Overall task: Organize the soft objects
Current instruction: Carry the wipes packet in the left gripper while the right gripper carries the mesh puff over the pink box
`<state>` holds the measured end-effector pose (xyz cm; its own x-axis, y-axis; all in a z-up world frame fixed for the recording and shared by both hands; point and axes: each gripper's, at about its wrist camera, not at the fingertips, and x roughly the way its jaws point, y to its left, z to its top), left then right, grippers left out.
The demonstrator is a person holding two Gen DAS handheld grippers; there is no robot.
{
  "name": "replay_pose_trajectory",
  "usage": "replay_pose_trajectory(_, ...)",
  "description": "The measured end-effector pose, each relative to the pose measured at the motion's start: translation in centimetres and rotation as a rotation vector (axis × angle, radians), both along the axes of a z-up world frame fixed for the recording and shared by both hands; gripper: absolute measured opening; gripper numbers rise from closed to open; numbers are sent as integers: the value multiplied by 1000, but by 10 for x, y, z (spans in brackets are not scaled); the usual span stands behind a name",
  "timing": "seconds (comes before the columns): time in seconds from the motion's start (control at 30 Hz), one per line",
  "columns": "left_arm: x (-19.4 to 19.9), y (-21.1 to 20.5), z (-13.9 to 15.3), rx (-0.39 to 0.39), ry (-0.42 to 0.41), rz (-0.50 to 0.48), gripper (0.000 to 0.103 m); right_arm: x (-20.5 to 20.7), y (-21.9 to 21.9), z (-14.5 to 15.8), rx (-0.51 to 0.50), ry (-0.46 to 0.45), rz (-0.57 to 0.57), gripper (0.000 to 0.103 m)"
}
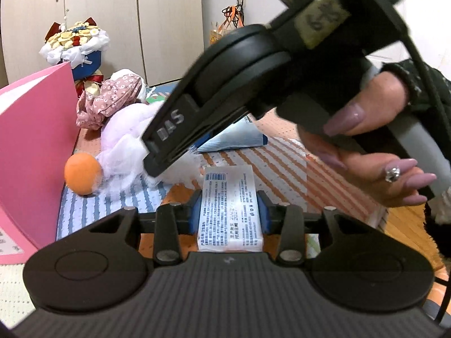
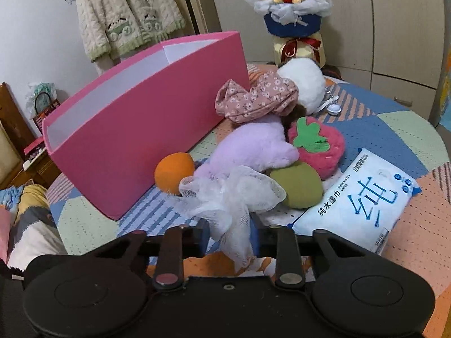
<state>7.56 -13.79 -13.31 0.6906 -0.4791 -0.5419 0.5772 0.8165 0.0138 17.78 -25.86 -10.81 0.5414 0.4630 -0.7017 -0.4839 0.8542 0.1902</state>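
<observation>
Count: 1 pink box (image 2: pixel 135 129), 1 orange ball (image 2: pixel 174 175), 1 green ball (image 2: pixel 298 187), 1 lilac plush (image 2: pixel 253 148), 1 strawberry plush (image 2: pixel 318 143), 1 floral cloth bundle (image 2: pixel 256 100), 1 white plush (image 2: pixel 305 81), 1 white mesh puff (image 2: pixel 231 194), 2 wipe packs; all on a patchwork bed cover (image 2: pixel 394 129).

Left tongs (image 1: pixel 229 209): narrow, clamped on a small wipes pack (image 1: pixel 229 211), white w/ blue print, printed side up, sticking out fwd between the blue pads.

Right tongs (image 2: pixel 229 232): narrow, pinching the mesh puff's tail; its frilly bulk fans out just ahead, touching the lilac plush and green ball. In the left wrist view the right tongs (image 1: pixel 160 155) cross overhead, tips down in the mesh (image 1: pixel 121 157); right hand (image 1: pixel 380 140) on the handle, ring on one finger.

Big wipes pack (image 2: pixel 358 200): flat, ahead-right of the right tongs, beside the green ball. Orange ball: ahead-left, against the box wall. Box open-topped, further left-fwd. A flower bouquet (image 2: pixel 290 2) stands well beyond the pile.
</observation>
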Motion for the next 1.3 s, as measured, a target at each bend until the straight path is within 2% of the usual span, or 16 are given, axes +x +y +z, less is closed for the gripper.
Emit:
replay_pose_trajectory(0.1,-7,10,6,-14,-1,0,38,-11,-1,5,-5,-15,-3,29)
replay_pose_trajectory(0.23,-11,29,12,-50,43,0,38,-23,-1,9,-40,-34,-24,29)
replay_pose_trajectory(0.37,-18,42,15,-49,35,27,38,-35,-3,13,-77,-61,-67,30)
replay_pose_trajectory(0.53,-24,61,19,-60,72,40,38,-51,-10,20,-75,-77,-107,30)
replay_pose_trajectory(0.83,-42,97,34,-34,67,103,38,-94,-6,22,-95,-90,-147,30)
replay_pose_trajectory(1.17,-68,147,49,3,99,188,38,-147,25,40,-88,-105,-49,31)
replay_pose_trajectory(1.3,-74,166,65,17,65,207,38,-159,43,57,-70,-118,11,31)
